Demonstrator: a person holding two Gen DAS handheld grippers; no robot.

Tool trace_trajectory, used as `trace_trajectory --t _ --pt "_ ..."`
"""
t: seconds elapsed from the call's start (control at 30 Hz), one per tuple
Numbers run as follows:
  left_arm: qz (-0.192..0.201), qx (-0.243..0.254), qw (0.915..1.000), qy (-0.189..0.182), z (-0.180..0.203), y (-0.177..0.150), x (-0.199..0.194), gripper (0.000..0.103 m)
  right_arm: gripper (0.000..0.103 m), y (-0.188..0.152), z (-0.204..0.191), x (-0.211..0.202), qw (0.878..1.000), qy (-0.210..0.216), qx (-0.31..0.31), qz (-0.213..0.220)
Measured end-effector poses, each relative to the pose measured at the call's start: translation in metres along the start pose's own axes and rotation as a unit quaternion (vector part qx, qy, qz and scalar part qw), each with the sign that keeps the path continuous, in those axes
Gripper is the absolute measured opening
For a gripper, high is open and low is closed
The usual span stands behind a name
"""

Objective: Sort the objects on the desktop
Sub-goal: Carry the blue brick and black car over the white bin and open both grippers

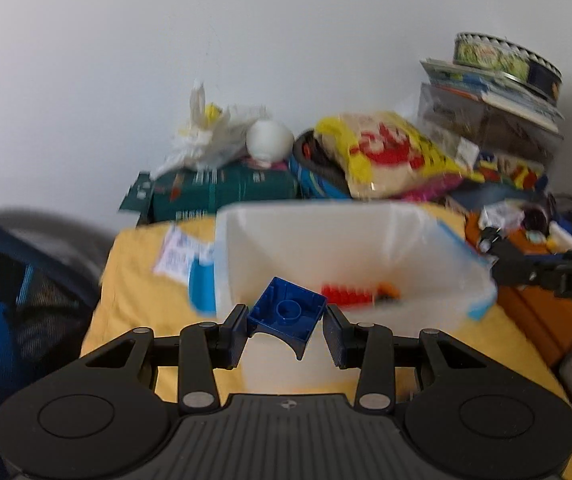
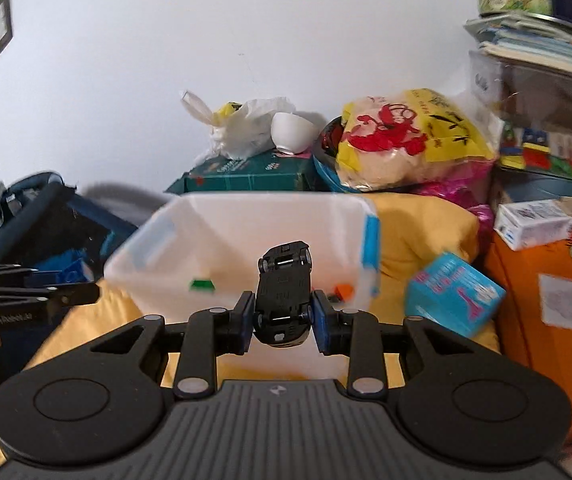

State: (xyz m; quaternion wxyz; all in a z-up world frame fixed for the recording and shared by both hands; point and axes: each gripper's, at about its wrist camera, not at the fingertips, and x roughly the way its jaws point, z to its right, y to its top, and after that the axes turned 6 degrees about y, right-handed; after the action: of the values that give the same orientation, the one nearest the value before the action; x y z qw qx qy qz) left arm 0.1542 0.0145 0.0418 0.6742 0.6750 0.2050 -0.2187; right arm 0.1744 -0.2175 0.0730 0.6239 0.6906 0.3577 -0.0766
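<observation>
My left gripper (image 1: 286, 330) holds a blue toy brick (image 1: 286, 314), underside up, just in front of a translucent white plastic bin (image 1: 238, 248) on a yellow cloth. The right pad shows a slight gap to the brick. A red brick (image 1: 344, 294) and an orange piece (image 1: 389, 290) lie inside the bin. My right gripper (image 2: 283, 320) is shut on a black toy car (image 2: 284, 290), underside up, held before the same bin (image 2: 158, 264). A green piece (image 2: 202, 285) and an orange piece (image 2: 344, 291) lie in it. Each gripper shows at the edge of the other's view.
Behind the bin stand a green box (image 2: 246, 176), a white plastic bag (image 2: 242, 128), a white bowl (image 2: 292, 132) and a yellow snack bag (image 2: 410, 136). A cyan box (image 2: 454, 294) lies to the right, an orange box (image 2: 546, 312) beyond it. A dark bag (image 2: 34, 216) sits on the left.
</observation>
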Motion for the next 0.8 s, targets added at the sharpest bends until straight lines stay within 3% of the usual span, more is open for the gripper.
trace_trajectory --t 0.13,0.3,0.33,0.37,0.4,0.47,0.67,0.8 --pt "-0.002 -0.004 1.0000 0.008 0.004 0.028 0.020 0.044 0.033 0.023 -0.003 0.031 0.999 -0.008 -0.028 -0.020" --pt "-0.024 0.008 0.9994 0.024 0.008 0.044 0.049 0.045 0.034 0.029 0.002 0.060 0.998 -0.018 -0.035 -0.053" --pt "-0.028 0.010 0.9992 0.027 0.009 0.045 0.054 0.052 0.035 0.029 0.003 0.066 0.997 -0.022 -0.037 -0.062" --pt "-0.032 0.015 0.9988 0.034 0.010 0.046 0.058 0.057 0.050 0.029 0.004 0.070 0.996 -0.027 -0.040 -0.069" --pt "-0.031 0.021 0.9980 0.051 0.011 0.045 0.059 0.069 0.066 0.027 0.004 0.073 0.996 -0.034 -0.046 -0.071" --pt "-0.019 0.030 0.9963 0.078 0.011 0.042 0.056 0.074 0.069 0.023 0.003 0.071 0.995 -0.054 -0.060 -0.051" --pt "-0.001 0.036 0.9987 0.037 0.007 0.004 0.020 0.074 0.069 -0.005 -0.001 0.021 0.998 -0.027 -0.050 0.013" --pt "-0.013 0.032 0.9992 0.018 0.011 -0.050 -0.005 0.074 0.069 -0.045 -0.006 -0.002 0.998 -0.020 -0.052 0.000"
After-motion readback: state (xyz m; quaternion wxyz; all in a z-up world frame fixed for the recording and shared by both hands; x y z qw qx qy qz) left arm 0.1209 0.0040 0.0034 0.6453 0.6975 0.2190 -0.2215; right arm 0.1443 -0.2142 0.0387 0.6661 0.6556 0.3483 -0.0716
